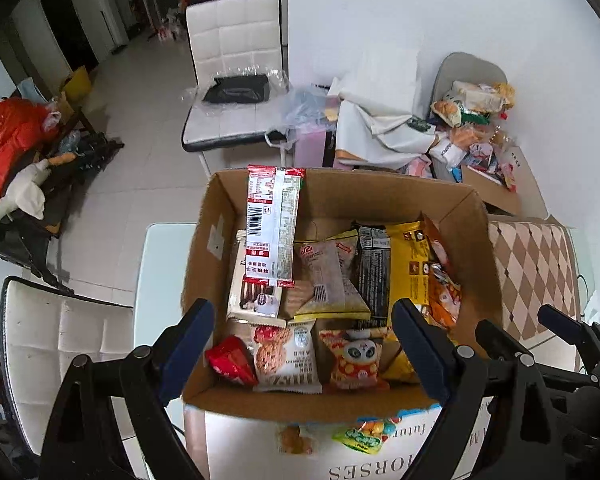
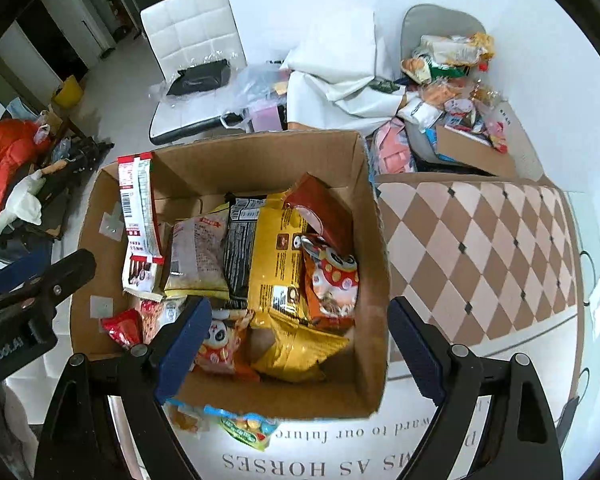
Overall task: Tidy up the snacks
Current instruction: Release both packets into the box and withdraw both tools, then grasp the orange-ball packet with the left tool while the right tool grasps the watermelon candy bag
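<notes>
Desk [image 2: 480, 248]: it carries a checkered cloth on the right and a white sheet with printed letters at the near edge; the cardboard box stands on it.
Cardboard box [image 1: 340, 196]: open at the top and already well filled with snack packets; it lies straight ahead of and below both hand-held grippers.
Long red-and-white packet [image 1: 274, 224]: it stands upright against the far-left inner wall, and its long axis runs away from the cameras.
Yellow bag [image 2: 278, 264]: the biggest packet, in the right half of the box, with its long axis also running front to back.
Loose green-and-blue packet [image 2: 246, 428]: it lies outside the box on the white sheet, just beside the near wall and close under both hand-held grippers; I judge it is the next thing to put in.
Nearer hand: in the right wrist view this packet sits nearer the left finger; which hand is closer I cannot tell surely.
Left hand-held gripper [image 1: 304, 344]: jaws spread wide, nothing between them.
Right hand-held gripper [image 2: 298, 340]: also spread wide and empty.
Hidden: the loose packet is partly cut off by the box edge and the fingers; the orange packet [image 1: 296, 440] beside it is blurred; the bottom of the box is covered.
</notes>
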The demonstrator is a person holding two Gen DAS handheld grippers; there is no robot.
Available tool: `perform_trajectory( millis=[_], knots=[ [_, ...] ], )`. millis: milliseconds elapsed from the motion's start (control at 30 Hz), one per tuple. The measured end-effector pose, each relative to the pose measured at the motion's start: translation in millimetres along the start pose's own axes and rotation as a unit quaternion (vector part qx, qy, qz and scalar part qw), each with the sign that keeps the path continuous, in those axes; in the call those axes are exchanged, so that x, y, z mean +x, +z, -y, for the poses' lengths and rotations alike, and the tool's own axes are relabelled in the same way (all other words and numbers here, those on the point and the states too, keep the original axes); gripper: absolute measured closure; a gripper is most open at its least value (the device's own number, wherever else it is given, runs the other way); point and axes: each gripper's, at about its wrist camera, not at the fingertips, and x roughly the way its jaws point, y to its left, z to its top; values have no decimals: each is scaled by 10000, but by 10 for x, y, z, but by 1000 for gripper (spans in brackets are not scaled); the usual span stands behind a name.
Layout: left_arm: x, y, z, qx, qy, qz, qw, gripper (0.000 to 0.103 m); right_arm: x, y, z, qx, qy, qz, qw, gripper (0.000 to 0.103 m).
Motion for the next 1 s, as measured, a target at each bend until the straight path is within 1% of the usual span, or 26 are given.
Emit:
perform_trajectory(
  millis=[300,567,700,800,900,967,1000],
  knots=[
    [-528,-366,-5,11,55,493,9988,12,-575,-365,-12,-39,-130,467,9988,11],
    [-982,-721,-26,2,64,794,9968,12,-1012,-758,8,-22,-60,712,9974,11],
    [-1101,-872,-32,-17,33,789,9969,12,-1181,-908,26,59,69,790,9968,11],
    [-1118,-971,-60,-71,3,745,9972,12,-1256,-1030,4,110,190,775,9967,11],
    [-1037,-1074,-106,-160,20,620,9979,12,-1229,-1134,-42,129,240,694,9972,11],
    [-924,-1129,-155,-239,60,498,9985,12,-1115,-1207,-60,150,269,524,9982,11],
    [-822,-1167,-199,-317,90,367,9988,12,-1044,-1230,-72,170,287,428,9985,11]
  ],
)
